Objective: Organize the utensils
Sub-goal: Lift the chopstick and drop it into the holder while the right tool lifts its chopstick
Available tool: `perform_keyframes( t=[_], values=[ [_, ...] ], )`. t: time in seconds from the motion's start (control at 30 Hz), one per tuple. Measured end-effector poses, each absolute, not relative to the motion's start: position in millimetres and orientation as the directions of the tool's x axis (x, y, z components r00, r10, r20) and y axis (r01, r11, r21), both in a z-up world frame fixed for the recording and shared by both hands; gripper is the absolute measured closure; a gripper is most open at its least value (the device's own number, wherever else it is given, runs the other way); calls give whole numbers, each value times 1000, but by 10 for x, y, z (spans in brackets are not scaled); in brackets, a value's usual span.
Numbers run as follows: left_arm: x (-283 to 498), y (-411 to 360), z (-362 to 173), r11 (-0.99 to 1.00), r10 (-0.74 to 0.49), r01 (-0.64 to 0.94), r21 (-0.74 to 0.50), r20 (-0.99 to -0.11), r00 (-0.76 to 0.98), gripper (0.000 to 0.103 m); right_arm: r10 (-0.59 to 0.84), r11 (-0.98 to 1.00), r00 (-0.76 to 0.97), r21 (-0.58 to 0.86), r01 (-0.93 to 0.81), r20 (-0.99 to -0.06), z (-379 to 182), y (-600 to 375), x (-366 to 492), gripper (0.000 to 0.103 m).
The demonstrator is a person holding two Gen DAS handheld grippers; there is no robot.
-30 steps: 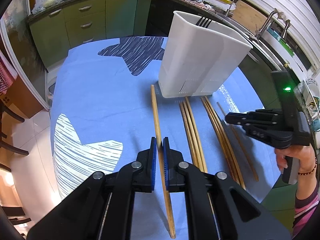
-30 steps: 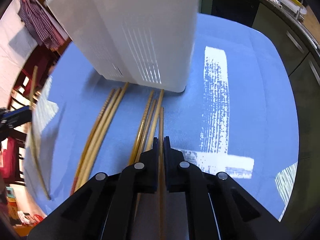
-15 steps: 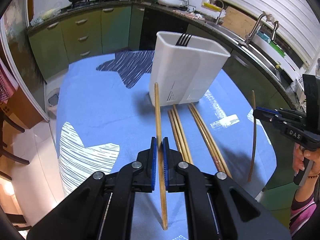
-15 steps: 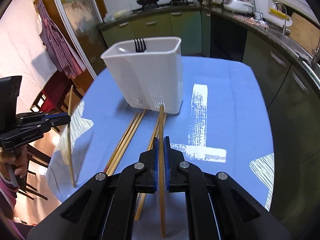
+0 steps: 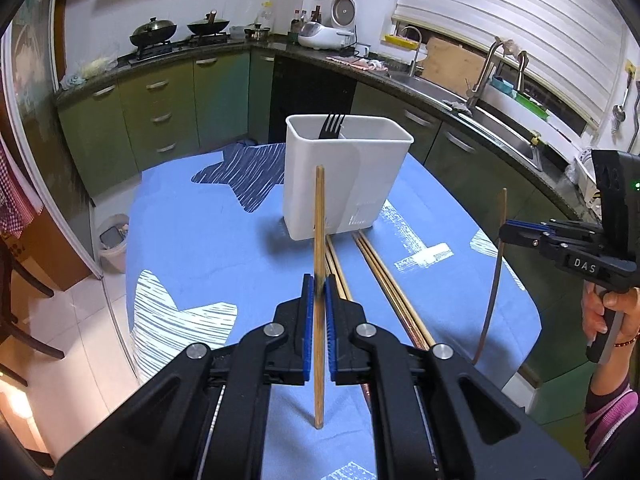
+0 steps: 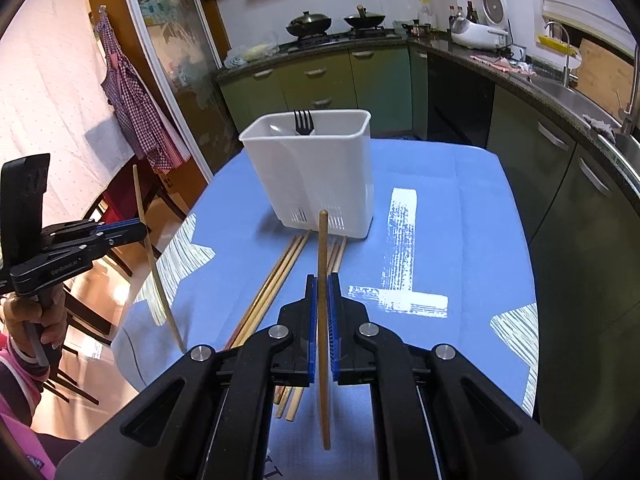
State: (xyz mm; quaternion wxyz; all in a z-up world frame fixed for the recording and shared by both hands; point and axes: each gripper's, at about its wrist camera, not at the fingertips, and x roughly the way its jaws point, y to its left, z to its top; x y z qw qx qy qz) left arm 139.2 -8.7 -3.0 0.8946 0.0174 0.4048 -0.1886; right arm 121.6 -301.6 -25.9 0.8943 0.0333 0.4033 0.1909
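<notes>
The left gripper (image 5: 318,332) and the right gripper (image 6: 319,330) each clamp one wooden chopstick (image 5: 319,240) upright above the blue patterned tablecloth (image 5: 192,240). More lie before the white plastic utensil holder (image 5: 340,184); green kitchen cabinets (image 5: 160,112) stand behind.

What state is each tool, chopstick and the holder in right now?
Left tool: shut on left chopstick, held upright off the table.
Right tool: shut on right chopstick, held upright off the table.
White utensil holder: standing upright on the blue tablecloth, black fork inside, tines up.
Loose chopsticks: lying flat on the cloth in front of the holder.
</notes>
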Motion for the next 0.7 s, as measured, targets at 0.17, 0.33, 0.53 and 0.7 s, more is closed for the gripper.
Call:
perform_keyframes(
  t=[0.17,0.33,0.53,0.7],
  values=[
    [1367,-87,20,927,-328,356,-121,-723,608,97,375,922,608,213,-324,-699,-208,-3017,1170,97],
    [1311,-91,67,925,-333,362,-118,-713,617,97,379,920,610,210,-331,-696,-179,-3017,1138,97],
    [1305,-90,128,923,-334,368,-111,-704,626,97,381,919,622,207,-336,-685,-116,-3022,1128,97],
    [1334,-126,220,921,-340,374,-108,-692,637,98,379,920,638,199,-338,-670,-9,-3026,1157,97]
  ],
)
